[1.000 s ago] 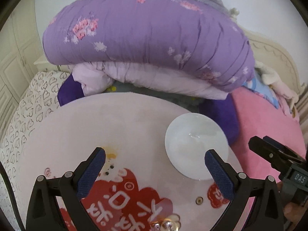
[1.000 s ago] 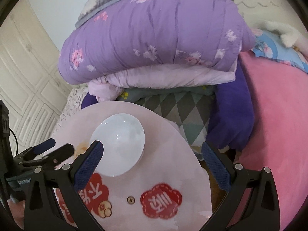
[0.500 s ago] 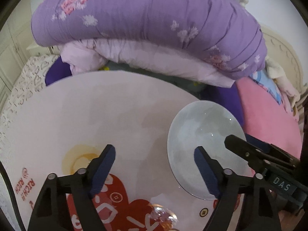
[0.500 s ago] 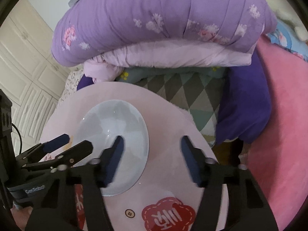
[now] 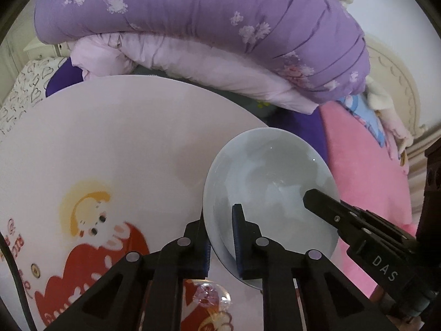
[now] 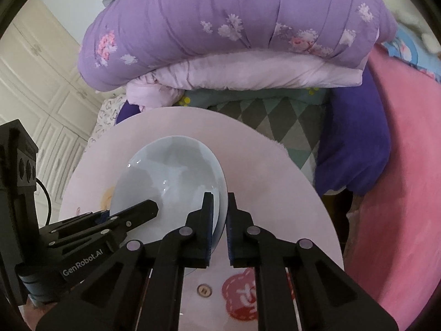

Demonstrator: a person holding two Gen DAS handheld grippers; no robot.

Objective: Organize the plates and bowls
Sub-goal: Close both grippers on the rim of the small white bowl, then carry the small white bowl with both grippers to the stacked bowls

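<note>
Both grippers have just closed on the pale glossy round ceramic bowl (image 5: 271, 190): the left gripper (image 5: 222, 237) pinches its near-left rim, the right gripper (image 6: 219, 220) its right rim. The bowl sits at the right edge of the round pink cartoon-printed desk (image 5: 115, 143), before the purple floral quilt (image 5: 209, 24). A two-handed lift looks ready to begin.

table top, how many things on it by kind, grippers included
white bowl: 1, clamped at its rim from two sides
grippers: 2, left gripper and right gripper, both having just closed on the bowl's rim
small clear glass piece near the table's front edge: 1
total: 4
</note>
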